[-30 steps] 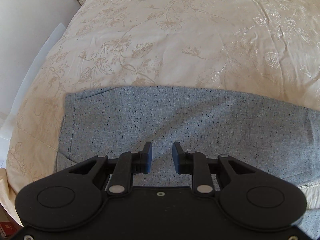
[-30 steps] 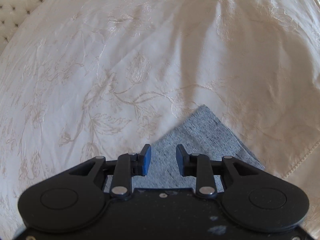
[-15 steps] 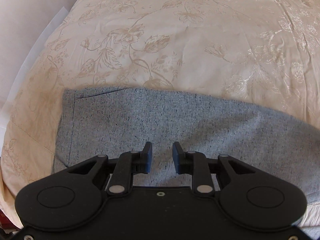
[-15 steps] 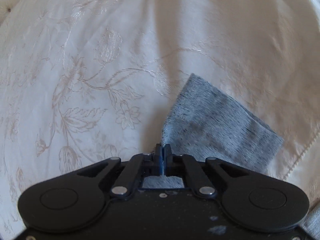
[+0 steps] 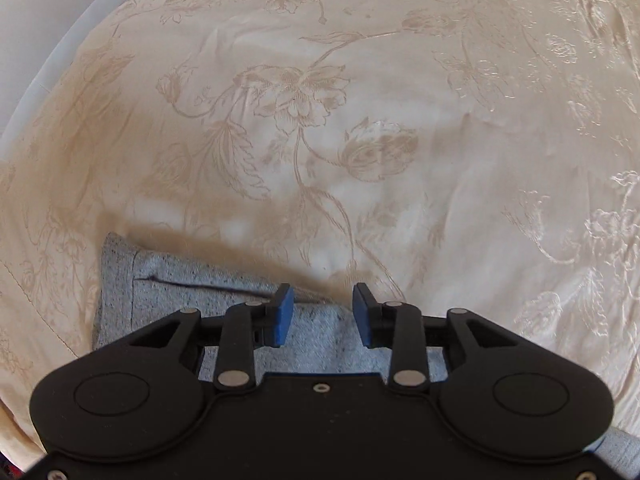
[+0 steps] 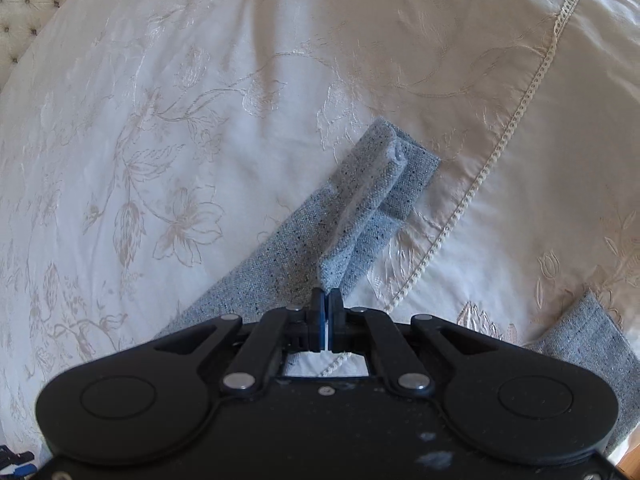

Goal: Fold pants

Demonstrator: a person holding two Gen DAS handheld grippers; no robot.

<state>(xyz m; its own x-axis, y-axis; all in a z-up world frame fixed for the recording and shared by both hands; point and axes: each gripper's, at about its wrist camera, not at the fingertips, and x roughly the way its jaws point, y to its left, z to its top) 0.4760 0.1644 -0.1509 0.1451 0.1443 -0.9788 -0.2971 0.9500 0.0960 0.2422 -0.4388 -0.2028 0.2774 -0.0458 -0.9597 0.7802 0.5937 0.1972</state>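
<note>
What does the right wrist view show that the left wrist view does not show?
Only the right wrist view: the right gripper shut on a lifted hem of the grey pants, a corded seam, a tufted headboard. Only the left wrist view: the left gripper, jaws opening, nothing pinched, above the pants' dark-seamed end. Both: the floral bedspread.

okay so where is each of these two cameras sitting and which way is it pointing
Left wrist: on the left gripper, looking steeply down along its fingers at the waist end of the grey pants on the cream bedspread; its jaws are opening, nothing pinched.
Right wrist: on the right gripper, looking steeply down at a pant leg end lifted off the bedspread; jaws shut on the fabric.
Shared: both views show the same pants and floral bedspread; neither shows the other gripper or a hand.
</note>
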